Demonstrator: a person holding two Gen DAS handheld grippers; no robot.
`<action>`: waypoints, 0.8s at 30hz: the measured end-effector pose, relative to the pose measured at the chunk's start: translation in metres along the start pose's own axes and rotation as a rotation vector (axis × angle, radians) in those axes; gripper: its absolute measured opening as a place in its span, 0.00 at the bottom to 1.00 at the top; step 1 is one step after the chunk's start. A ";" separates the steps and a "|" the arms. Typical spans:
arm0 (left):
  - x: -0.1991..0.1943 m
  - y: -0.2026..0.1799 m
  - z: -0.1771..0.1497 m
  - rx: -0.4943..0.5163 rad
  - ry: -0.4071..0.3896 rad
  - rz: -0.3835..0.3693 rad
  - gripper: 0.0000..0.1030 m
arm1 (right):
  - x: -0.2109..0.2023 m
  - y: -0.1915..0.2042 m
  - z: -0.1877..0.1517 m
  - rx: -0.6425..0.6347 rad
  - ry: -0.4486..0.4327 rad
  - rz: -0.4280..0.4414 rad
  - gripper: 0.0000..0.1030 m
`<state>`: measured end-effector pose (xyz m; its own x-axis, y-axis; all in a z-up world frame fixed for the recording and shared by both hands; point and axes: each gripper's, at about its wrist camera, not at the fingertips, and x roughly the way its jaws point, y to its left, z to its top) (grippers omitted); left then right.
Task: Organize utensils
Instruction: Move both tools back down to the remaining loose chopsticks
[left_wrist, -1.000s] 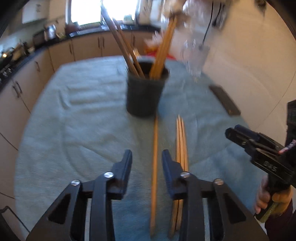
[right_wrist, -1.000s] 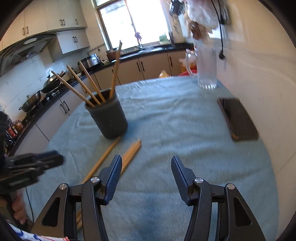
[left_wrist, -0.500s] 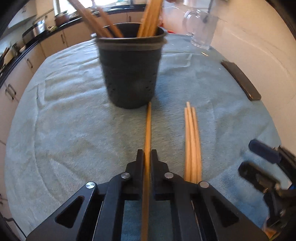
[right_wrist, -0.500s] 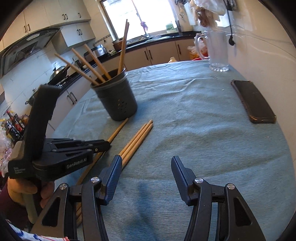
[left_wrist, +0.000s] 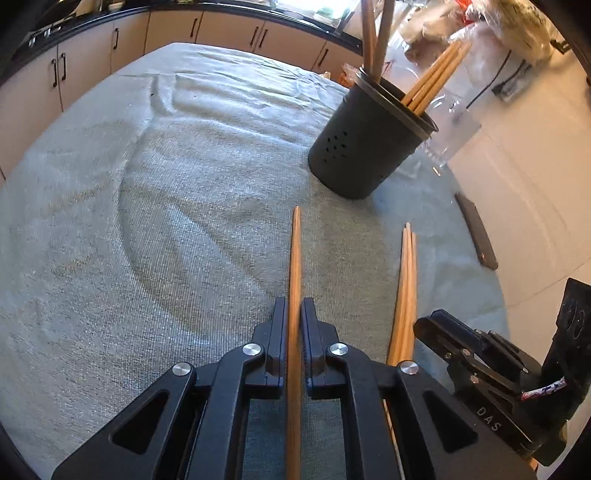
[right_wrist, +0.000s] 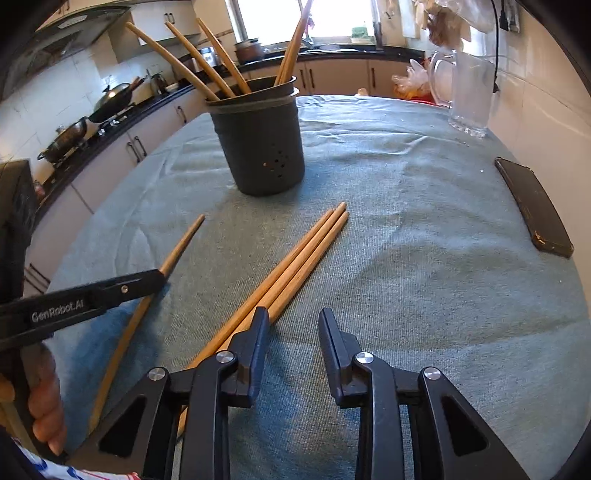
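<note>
My left gripper (left_wrist: 294, 317) is shut on a single wooden chopstick (left_wrist: 296, 251) that runs forward between its pads. The right wrist view shows that gripper (right_wrist: 157, 276) at the left, with the chopstick (right_wrist: 183, 240) sticking out ahead of it. A bundle of three chopsticks (right_wrist: 306, 251) lies on the blue-green cloth (right_wrist: 406, 258). My right gripper (right_wrist: 293, 328) is over the bundle's near end, its left finger on top of it. Its jaws are closing with only bare cloth between them. A dark grey holder (right_wrist: 262, 147) with several chopsticks stands beyond.
A dark phone (right_wrist: 535, 206) lies near the cloth's right edge by the wall. A glass jug (right_wrist: 469, 92) stands at the back right. Kitchen counters and a stove with pans (right_wrist: 74, 133) run behind and to the left. A hand (right_wrist: 44, 406) holds the left gripper.
The left jaws closed on the single chopstick, which now sits farther back from the holder, and the view has rolled. The right gripper came closer to the bundle and its jaws narrowed.
</note>
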<state>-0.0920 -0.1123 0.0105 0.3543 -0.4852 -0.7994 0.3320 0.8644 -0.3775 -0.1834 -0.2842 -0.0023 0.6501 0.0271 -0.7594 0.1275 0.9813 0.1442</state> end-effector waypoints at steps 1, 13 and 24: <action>0.000 0.000 -0.002 0.001 -0.007 -0.004 0.08 | 0.002 0.001 0.001 0.003 0.005 -0.009 0.29; -0.007 0.015 -0.017 -0.006 -0.118 -0.088 0.08 | 0.014 0.014 0.022 0.002 0.056 -0.100 0.22; -0.005 0.019 -0.017 -0.036 -0.120 -0.118 0.08 | -0.006 -0.043 0.010 0.124 0.103 -0.107 0.28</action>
<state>-0.1027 -0.0912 -0.0003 0.4178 -0.5936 -0.6878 0.3468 0.8039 -0.4832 -0.1855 -0.3285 0.0020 0.5485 -0.0507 -0.8346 0.2874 0.9488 0.1313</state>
